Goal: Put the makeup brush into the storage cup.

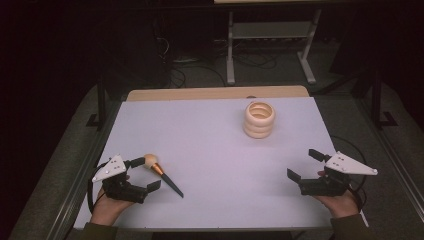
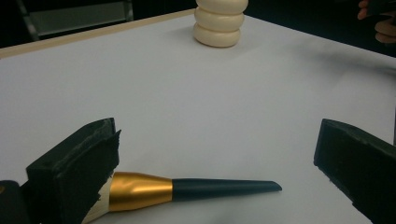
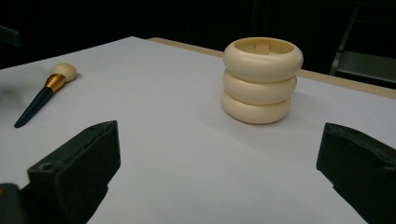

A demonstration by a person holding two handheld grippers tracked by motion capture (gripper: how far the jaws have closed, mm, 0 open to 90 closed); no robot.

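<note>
A makeup brush [image 1: 161, 172] with a pale head, gold ferrule and dark handle lies on the white table [image 1: 210, 150] at the front left. My left gripper [image 1: 145, 175] stands open around it, jaws on either side, not touching; in the left gripper view the brush [image 2: 187, 189] lies flat between the wide jaws. A cream holder of three stacked rings [image 1: 259, 119] stands upright at the back right. My right gripper [image 1: 305, 165] rests open near the front right edge with nothing between its jaws. In the right gripper view the ring holder [image 3: 261, 81] is ahead and the brush [image 3: 44, 93] far left.
A wooden strip [image 1: 215, 93] runs along the table's far edge. Beyond it stand a metal frame [image 1: 270, 45] and cables on a dark floor. A hand [image 2: 380, 23] shows at the top right of the left gripper view.
</note>
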